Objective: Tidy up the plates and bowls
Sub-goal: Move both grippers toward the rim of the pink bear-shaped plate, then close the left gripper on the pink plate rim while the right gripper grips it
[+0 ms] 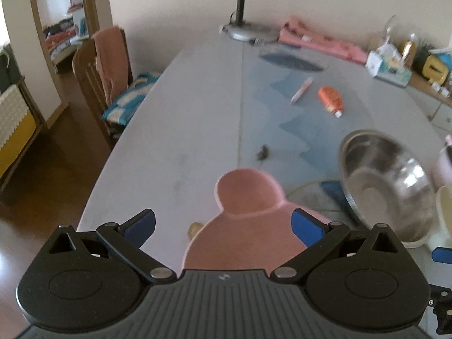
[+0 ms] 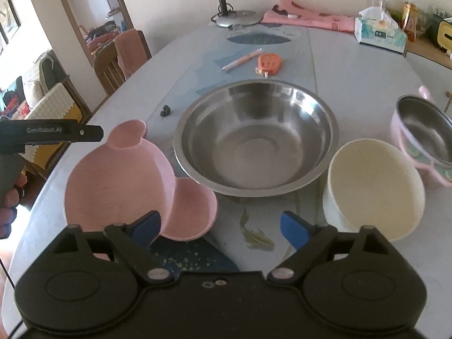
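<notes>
A pink bear-shaped plate (image 2: 118, 180) with two round ears lies on the table at the front left. In the left wrist view the plate (image 1: 243, 226) lies between the spread fingers of my open left gripper (image 1: 223, 226). A large steel bowl (image 2: 254, 138) stands in the middle, seen also in the left wrist view (image 1: 387, 183). A cream bowl (image 2: 373, 186) stands to its right, and a pink-sided steel bowl (image 2: 421, 138) behind that. My right gripper (image 2: 220, 227) is open and empty, above the table in front of the steel bowl.
A pink pen (image 2: 243, 59) and an orange tube (image 2: 269, 63) lie beyond the steel bowl. A desk lamp (image 2: 234, 17), pink cloth (image 2: 308, 17) and tissue box (image 2: 378, 32) stand at the far end. A chair (image 1: 104, 76) stands left of the table.
</notes>
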The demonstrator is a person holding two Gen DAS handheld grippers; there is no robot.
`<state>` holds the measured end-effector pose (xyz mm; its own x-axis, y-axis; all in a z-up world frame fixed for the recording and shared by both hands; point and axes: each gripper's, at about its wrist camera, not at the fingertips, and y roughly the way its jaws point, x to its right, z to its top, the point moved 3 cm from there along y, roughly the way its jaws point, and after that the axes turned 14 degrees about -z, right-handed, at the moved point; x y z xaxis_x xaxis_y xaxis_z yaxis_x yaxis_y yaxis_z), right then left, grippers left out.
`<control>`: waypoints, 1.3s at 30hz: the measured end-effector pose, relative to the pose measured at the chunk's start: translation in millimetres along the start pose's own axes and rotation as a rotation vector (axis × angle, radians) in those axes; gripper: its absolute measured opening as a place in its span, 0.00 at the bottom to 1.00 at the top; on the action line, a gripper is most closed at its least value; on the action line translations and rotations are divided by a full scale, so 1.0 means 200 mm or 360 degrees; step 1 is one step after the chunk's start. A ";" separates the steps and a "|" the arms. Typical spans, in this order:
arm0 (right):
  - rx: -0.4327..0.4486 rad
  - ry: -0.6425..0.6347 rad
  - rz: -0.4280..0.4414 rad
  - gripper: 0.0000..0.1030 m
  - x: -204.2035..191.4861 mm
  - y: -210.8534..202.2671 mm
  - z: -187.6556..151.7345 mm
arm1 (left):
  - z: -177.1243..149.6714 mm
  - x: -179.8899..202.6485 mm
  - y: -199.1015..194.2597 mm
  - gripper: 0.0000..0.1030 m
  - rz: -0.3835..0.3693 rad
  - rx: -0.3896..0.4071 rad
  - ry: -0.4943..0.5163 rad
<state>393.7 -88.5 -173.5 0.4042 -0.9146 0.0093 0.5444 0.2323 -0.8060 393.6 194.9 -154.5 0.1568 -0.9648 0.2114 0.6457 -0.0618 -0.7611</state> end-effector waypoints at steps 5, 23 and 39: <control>-0.0093 0.0049 -0.0003 0.73 -0.01 0.11 -0.02 | -0.03 -0.07 0.11 0.94 0.0032 -0.0095 -0.0054; -0.0233 0.0239 0.0080 0.15 0.02 0.15 -0.04 | -0.09 -0.09 0.11 0.29 -0.0058 -0.0167 -0.0117; -0.0274 0.0244 0.0028 0.12 0.07 -0.03 -0.16 | -0.31 0.01 -0.16 0.21 -0.0114 -0.0118 -0.0196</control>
<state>372.0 -114.1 -187.1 0.2889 -0.9536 -0.0852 0.3994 0.2009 -0.8945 326.8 178.5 -167.7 0.2057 -0.9189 0.3366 0.6024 -0.1521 -0.7836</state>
